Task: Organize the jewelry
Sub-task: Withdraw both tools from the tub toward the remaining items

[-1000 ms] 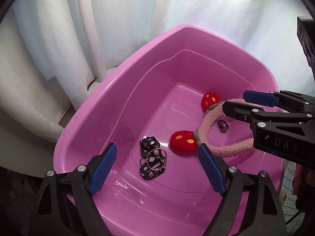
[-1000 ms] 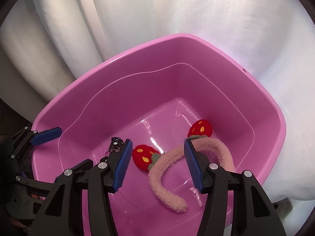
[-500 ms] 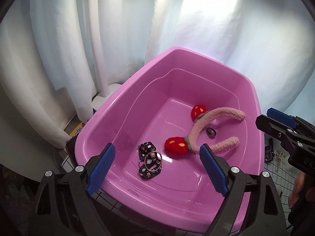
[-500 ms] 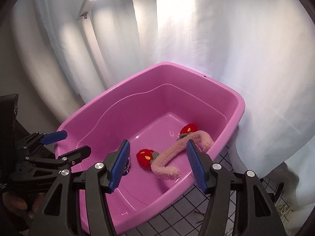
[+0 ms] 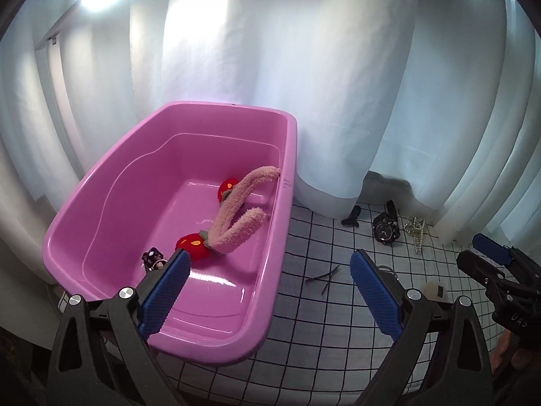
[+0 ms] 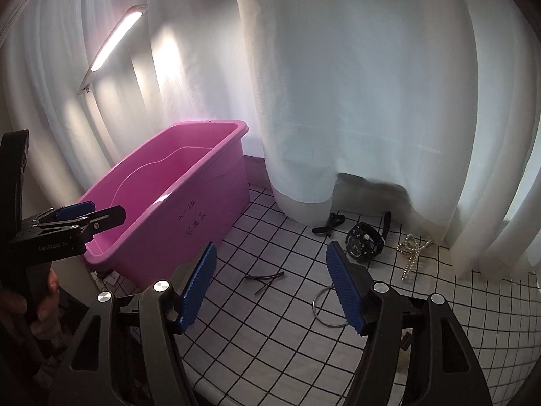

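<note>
Curtains [image 6: 355, 84] of white cloth hang behind everything, and below them a bench [image 6: 270, 321] under a black-gridded white cover carries the work. Next in size is the pink tub [image 5: 290, 155], standing at the left end of the bench against the curtain.

Inside the tub lies a fuzzy pink headband [image 5: 236, 209] with red strawberry pompoms, and near the front wall a small dark cluster of trinkets [image 5: 153, 257], partly hidden by a blue pad.

The left gripper [image 5: 267, 291] hovers at the tub's near right corner, its jaws wide apart and holding nothing. The right gripper [image 6: 270, 284] hangs over the open bench, jaws likewise spread and bare.

Still out on the bench, well apart from the tub: a black wristwatch [image 6: 363, 242] near the curtain hem, a black strap or bow [image 6: 329, 224] just left of it, a pearl strand [image 6: 413, 253] to its right, a metal ring [image 6: 329, 308] close under the right gripper, and thin dark hairpins [image 6: 265, 279] nearer the tub.

By this count the sorting looks less than half done: two lots are in, about five pieces wait.
</note>
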A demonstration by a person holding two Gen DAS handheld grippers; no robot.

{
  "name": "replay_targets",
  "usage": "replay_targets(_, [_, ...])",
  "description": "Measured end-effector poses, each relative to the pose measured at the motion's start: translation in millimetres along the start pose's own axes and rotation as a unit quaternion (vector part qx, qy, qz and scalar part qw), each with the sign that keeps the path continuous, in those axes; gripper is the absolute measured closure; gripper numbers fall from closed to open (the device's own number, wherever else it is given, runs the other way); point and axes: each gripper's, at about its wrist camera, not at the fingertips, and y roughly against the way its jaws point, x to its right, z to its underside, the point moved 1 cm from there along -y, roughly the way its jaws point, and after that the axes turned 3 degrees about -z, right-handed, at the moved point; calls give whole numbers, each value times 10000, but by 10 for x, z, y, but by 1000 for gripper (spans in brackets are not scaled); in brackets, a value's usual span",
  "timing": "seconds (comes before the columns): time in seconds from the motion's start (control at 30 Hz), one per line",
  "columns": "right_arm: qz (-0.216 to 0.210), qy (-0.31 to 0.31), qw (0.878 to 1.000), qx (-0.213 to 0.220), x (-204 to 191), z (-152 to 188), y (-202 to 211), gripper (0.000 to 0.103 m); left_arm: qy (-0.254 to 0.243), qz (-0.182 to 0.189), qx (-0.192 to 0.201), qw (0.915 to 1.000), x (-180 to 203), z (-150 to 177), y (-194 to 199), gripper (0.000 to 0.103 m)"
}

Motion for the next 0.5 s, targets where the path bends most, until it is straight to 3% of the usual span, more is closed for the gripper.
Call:
replay_targets(0.13, [422,-197,9989,-73,456,263,189,36,-239,375,-60,9990,495,131,-50,7])
replay_targets(0.27, [549,-623,9962,-256,870,522,270,36,-353,624,-378,9967,889,314,-234,7])
replay_targets(0.5, [738,-942,9906,-659,1308,967,115,36,-559,415,-742,9948,1195,670,-732,7])
